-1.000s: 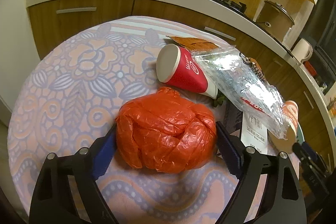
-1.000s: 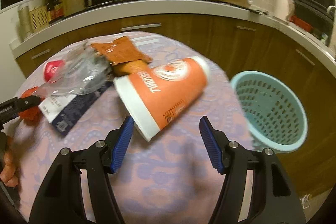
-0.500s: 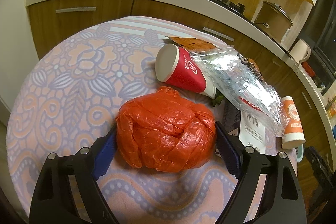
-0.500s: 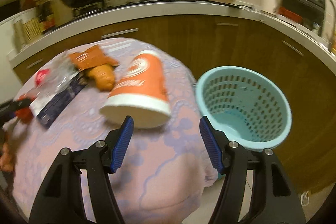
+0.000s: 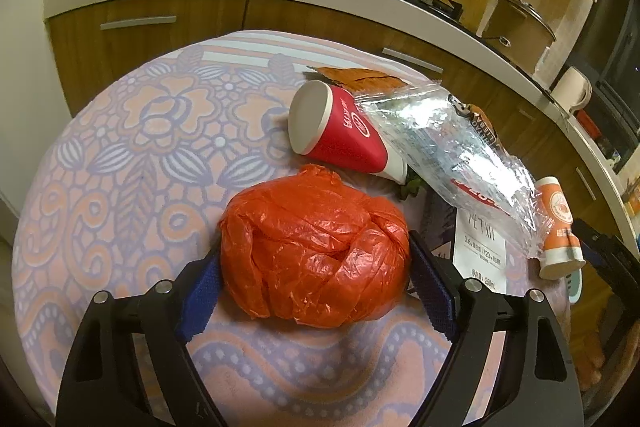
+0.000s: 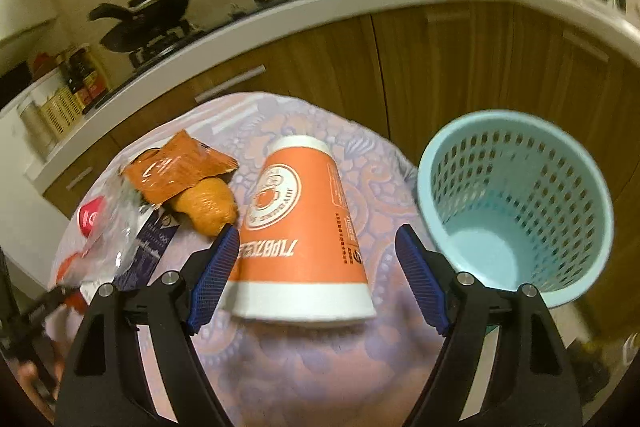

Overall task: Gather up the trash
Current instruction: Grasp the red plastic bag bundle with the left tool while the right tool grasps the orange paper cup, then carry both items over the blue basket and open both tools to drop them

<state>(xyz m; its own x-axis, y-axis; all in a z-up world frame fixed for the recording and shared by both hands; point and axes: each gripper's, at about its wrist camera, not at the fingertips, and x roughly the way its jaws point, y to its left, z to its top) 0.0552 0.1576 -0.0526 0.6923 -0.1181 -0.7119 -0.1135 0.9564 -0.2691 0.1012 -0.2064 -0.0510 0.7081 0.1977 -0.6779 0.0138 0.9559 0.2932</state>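
Observation:
A crumpled orange plastic bag (image 5: 316, 251) lies on the patterned tablecloth (image 5: 120, 147) between the fingers of my left gripper (image 5: 314, 255). The blue pads stand close at its sides without squeezing it. In the right wrist view an orange paper cup (image 6: 304, 239) sits between the fingers of my right gripper (image 6: 316, 233), its white mouth rim toward the camera. The jaws are opening; there is a clear gap at the right pad. A light blue perforated basket (image 6: 512, 117) stands just right of the table, empty. The same cup (image 5: 558, 227) shows at the table's far right edge.
A red paper cup (image 5: 340, 131) lies on its side behind the bag, with a clear plastic wrapper (image 5: 440, 147) and a dark carton (image 5: 480, 247) to its right. An orange packet (image 6: 176, 171) and a tan lump (image 6: 208, 207) lie left of the orange cup. Kitchen cabinets curve behind.
My right gripper has swung right with the orange cup until the basket is beside it. The cup has turned mouth-first toward the camera and the jaws have spread wider. The left gripper has not moved.

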